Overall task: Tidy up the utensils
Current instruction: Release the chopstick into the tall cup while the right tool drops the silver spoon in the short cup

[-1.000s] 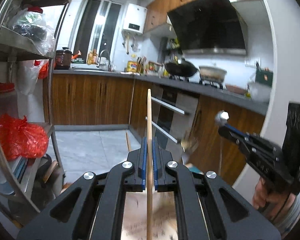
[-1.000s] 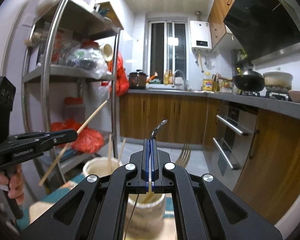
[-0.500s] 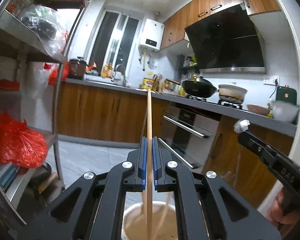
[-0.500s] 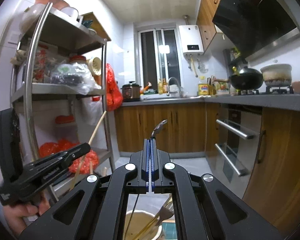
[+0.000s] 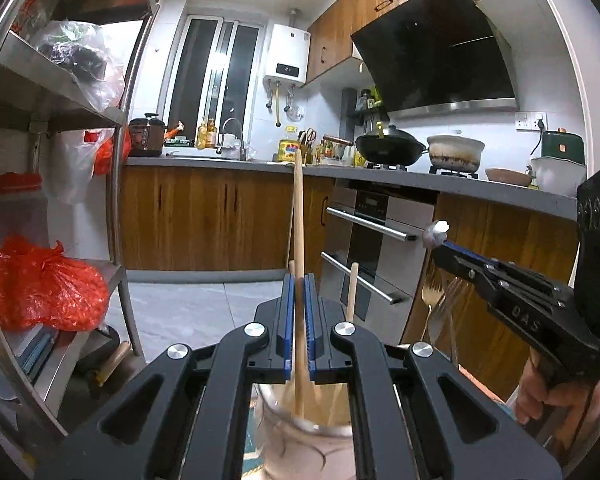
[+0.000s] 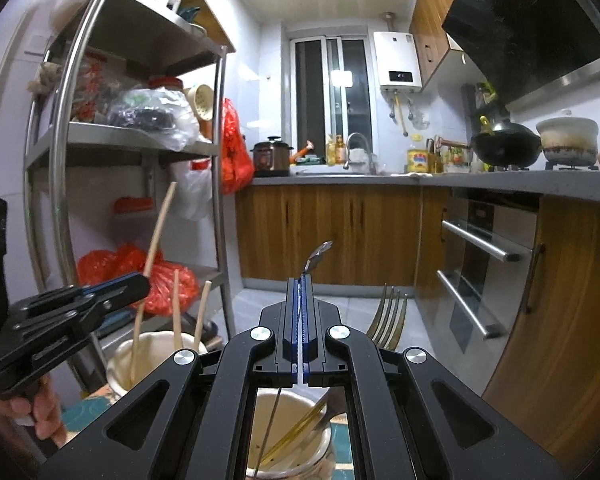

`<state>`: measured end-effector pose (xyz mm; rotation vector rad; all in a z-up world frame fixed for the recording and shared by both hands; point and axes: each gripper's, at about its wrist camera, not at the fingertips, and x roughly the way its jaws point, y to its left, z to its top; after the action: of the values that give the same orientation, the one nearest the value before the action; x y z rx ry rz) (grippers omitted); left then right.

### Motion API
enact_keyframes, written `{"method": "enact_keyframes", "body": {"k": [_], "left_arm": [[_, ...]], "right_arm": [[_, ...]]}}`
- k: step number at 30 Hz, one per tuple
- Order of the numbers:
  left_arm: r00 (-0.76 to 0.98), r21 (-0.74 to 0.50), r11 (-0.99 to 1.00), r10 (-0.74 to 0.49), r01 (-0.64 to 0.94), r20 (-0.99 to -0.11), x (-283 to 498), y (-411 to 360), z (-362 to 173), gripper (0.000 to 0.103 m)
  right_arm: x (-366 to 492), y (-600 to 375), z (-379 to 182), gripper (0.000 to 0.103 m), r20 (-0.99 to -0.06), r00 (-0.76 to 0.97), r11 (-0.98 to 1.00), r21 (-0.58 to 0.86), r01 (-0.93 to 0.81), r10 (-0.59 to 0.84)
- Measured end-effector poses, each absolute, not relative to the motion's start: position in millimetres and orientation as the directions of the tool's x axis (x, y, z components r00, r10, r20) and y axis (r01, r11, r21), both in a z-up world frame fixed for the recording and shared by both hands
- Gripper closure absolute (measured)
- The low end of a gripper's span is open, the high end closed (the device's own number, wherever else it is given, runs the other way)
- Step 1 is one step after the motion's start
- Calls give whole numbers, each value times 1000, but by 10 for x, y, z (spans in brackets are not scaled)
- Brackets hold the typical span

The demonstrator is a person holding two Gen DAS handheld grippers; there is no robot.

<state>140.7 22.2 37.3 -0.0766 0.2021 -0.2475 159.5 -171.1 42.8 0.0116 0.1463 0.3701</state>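
My left gripper (image 5: 299, 280) is shut on a wooden chopstick (image 5: 298, 216) that stands upright, its lower end inside a cream jar (image 5: 300, 436) below the jaws. That jar (image 6: 156, 354) holds other chopsticks (image 6: 201, 308) too. My right gripper (image 6: 302, 284) is shut on a thin metal utensil handle (image 6: 318, 254) whose tip sticks up past the jaws. It hangs over a second cream jar (image 6: 288, 436) holding a fork (image 6: 386, 316) and other metal utensils. The right gripper also shows in the left wrist view (image 5: 440, 240), and the left gripper in the right wrist view (image 6: 140, 282).
A steel shelf rack (image 6: 60, 168) with bags stands at the left. Wooden cabinets (image 6: 332, 232), an oven (image 6: 484, 264) and a countertop with wok (image 6: 504, 146) and pot lie ahead. Both jars stand on a teal patterned mat (image 6: 80, 412).
Both grippers have moved down toward the jars. The chopstick's lower end has gone into the left jar. The metal utensil has come lower over the right jar.
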Motion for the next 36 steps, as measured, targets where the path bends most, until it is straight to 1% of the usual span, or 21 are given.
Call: {"method": "enact_keyframes", "body": {"k": [5, 8, 9, 10, 13, 15, 20, 23, 29, 34, 35, 36], "left_arm": [[947, -131, 964, -253, 231, -195, 1448, 262, 364, 98], [945, -125, 965, -254, 232, -206, 1479, 253, 328, 98], [945, -120, 966, -250, 229, -210, 1481, 253, 315, 98], [945, -119, 967, -248, 227, -213, 1490, 260, 308, 98], [942, -133, 966, -249, 224, -224, 1502, 304, 284, 98], [940, -139, 965, -252, 224, -229, 1502, 316, 283, 98], [935, -131, 964, -258, 231, -243, 1489, 299, 269, 98], [930, -135, 964, -257, 228, -263, 1495, 293, 241, 98], [924, -138, 968, -241, 208, -296, 1517, 300, 180, 97], [921, -140, 968, -243, 209, -305, 1538, 305, 156, 96], [921, -138, 968, -242, 209, -305, 1537, 305, 154, 95], [923, -136, 969, -239, 206, -303, 1535, 305, 156, 91]], "right_arm": [[1461, -1720, 594, 101, -17, 936, 936, 45, -350, 351], [1444, -1723, 620, 101, 29, 948, 947, 46, -317, 316], [1465, -1718, 609, 101, 27, 951, 950, 45, -309, 308], [1493, -1712, 595, 101, 18, 951, 950, 45, -308, 307], [1630, -1667, 497, 101, -52, 945, 946, 35, -321, 323], [1711, -1638, 403, 101, -115, 929, 936, 34, -351, 352], [1787, -1583, 265, 101, -218, 874, 899, 40, -437, 434], [1825, -1518, 180, 101, -277, 853, 891, 30, -452, 442], [1865, -1457, 72, 101, -339, 837, 893, 24, -450, 431], [1905, -1460, 66, 101, -351, 831, 893, 41, -447, 432], [1912, -1463, 62, 101, -352, 829, 893, 47, -447, 434], [1923, -1463, 58, 101, -356, 828, 894, 49, -445, 432]]}}
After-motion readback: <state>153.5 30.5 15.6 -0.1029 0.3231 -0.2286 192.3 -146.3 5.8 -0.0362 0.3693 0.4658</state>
